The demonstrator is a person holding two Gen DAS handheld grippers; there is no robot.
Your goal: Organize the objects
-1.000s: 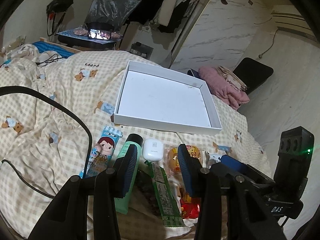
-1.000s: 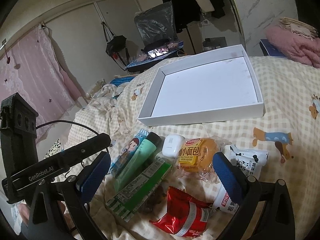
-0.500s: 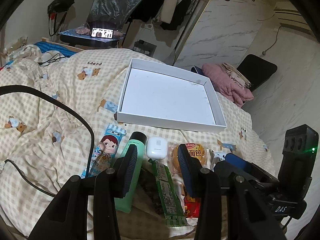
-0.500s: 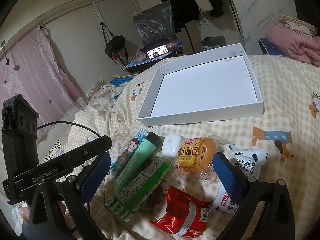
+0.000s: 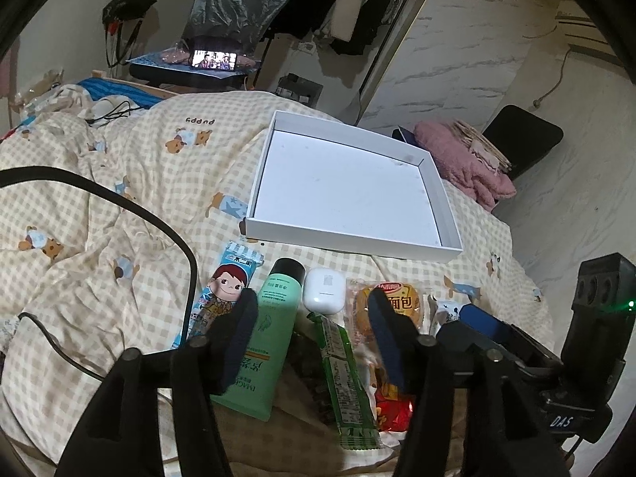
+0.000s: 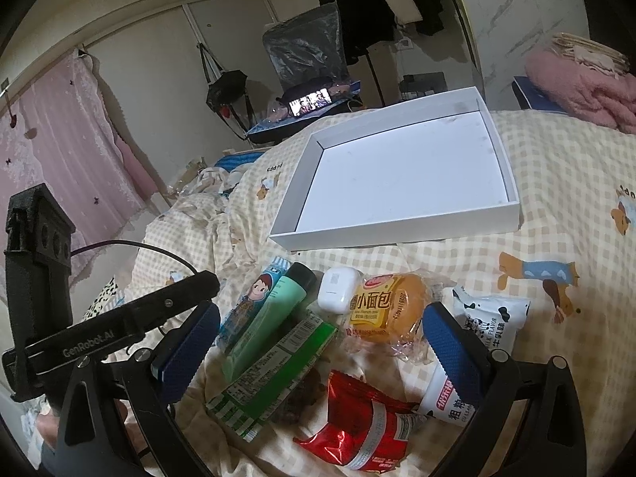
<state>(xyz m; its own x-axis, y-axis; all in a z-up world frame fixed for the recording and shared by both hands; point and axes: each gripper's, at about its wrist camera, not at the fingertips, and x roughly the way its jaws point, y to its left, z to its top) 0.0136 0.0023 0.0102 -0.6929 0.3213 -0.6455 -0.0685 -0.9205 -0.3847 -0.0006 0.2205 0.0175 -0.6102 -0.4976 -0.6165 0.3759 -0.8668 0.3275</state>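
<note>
1. Hovering above the clutter: left gripper (image 5: pixel 310 326) with jaws apart and empty, over the green squeeze tube with black cap (image 5: pixel 267 338) and the long green foil snack packet (image 5: pixel 345 373). Right gripper (image 6: pixel 322 353) spread wide, also empty, over the same pile.
2. Task items lie bunched on the cream checked quilt (image 5: pixel 119 183), just in front of the shallow white cardboard box lid (image 5: pixel 274 151).
3. Handling, judged: small white glossy earbud case (image 5: pixel 324 290) rigid, smooth, likely slippery; grip across its flat faces.
4. Tube is soft-walled; pinch mid-body, not the cap.
5. Round bun in clear crinkly wrapper (image 6: pixel 385 310) crushes easily; light closure only.
6. Red foil snack bag (image 6: pixel 365 425), cow-print milk sachet (image 6: pixel 493 318) and blue cartoon-face candy wrapper (image 5: pixel 222 298) are light and floppy; take by an edge or seam.
7. Container: box lid holds nothing; all items outside it.
</note>
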